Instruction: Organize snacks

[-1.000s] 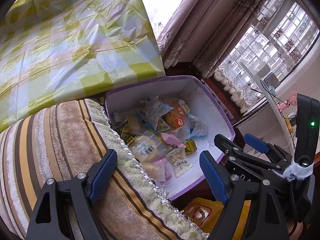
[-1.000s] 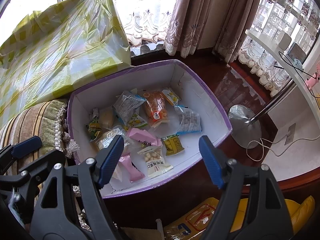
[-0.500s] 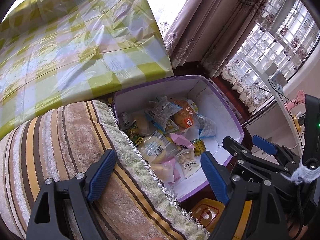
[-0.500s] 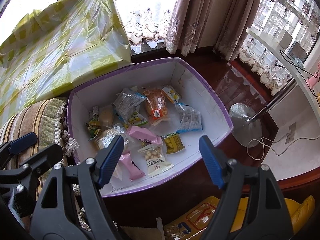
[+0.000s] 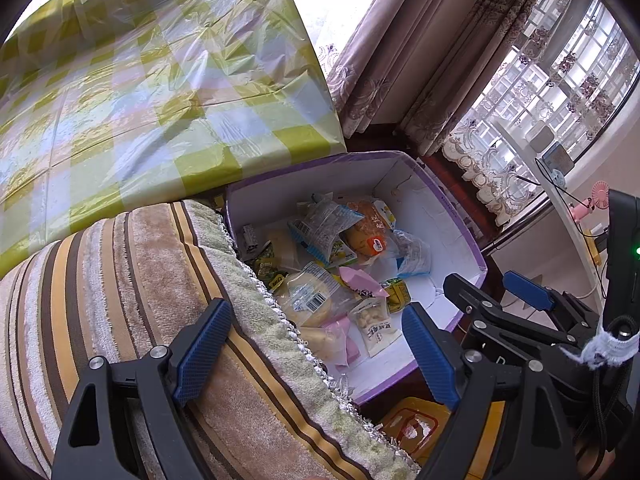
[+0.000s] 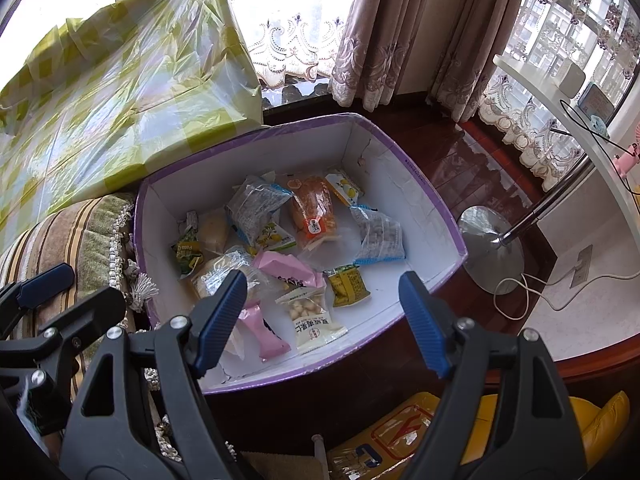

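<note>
Both tools are wide apart and hold nothing. The left tool (image 5: pixel 312 348) hangs over the striped cushion (image 5: pixel 120 288), and the right tool (image 6: pixel 322 320) hangs over the near edge of the purple box (image 6: pixel 424 196). The snacks lie inside this box: an orange bread pack (image 6: pixel 314 212), a pink packet (image 6: pixel 288 270) and a white nut bag (image 6: pixel 314 318) near the front wall.

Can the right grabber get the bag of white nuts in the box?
Probably yes. The right grabber hangs open just above the nut bag, which lies on top near the front wall of the box, with nothing covering it.
</note>
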`<move>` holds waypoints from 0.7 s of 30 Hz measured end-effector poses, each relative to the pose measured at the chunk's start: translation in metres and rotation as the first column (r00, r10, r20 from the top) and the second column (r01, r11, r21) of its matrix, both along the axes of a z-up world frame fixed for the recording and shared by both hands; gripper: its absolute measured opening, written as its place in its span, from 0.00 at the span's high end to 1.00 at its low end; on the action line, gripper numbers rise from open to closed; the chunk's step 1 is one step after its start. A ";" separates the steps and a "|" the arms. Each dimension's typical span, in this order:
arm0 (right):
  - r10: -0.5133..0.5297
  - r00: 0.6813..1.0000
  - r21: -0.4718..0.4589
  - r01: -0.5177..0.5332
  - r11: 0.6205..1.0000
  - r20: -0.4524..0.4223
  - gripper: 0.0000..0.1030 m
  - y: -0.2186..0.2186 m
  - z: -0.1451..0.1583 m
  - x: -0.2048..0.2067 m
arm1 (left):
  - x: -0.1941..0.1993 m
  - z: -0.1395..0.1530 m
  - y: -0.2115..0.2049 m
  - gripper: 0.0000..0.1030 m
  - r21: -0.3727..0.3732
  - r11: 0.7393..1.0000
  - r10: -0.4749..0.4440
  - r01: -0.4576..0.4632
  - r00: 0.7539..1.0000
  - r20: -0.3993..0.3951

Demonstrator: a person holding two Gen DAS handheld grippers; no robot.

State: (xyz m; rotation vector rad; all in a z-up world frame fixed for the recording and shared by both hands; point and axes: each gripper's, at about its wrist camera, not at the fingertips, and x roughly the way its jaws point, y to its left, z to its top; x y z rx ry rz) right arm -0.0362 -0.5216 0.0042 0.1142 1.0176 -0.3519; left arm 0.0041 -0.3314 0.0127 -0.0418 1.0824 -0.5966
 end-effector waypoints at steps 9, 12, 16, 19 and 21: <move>-0.004 1.000 0.003 0.004 1.000 0.000 0.22 0.000 0.000 0.000 | 0.000 0.000 0.000 0.14 0.000 1.000 0.000 0.000 1.000 0.000; -0.003 1.000 0.004 0.003 1.000 0.000 0.22 -0.001 0.000 0.000 | 0.000 0.000 -0.001 0.13 0.001 1.000 0.001 -0.001 1.000 0.000; -0.005 1.000 0.005 0.005 1.000 0.000 0.22 -0.001 0.001 0.000 | -0.001 0.000 -0.001 0.13 0.001 1.000 -0.003 0.003 1.000 -0.001; -0.006 1.000 0.005 0.006 1.000 0.002 0.22 -0.001 0.001 0.000 | -0.002 0.000 -0.002 0.12 0.001 1.000 -0.007 0.007 1.000 -0.002; -0.008 1.000 0.006 0.008 1.000 0.002 0.22 0.000 0.001 0.000 | -0.002 0.000 -0.002 0.12 0.001 1.000 -0.007 0.007 1.000 -0.002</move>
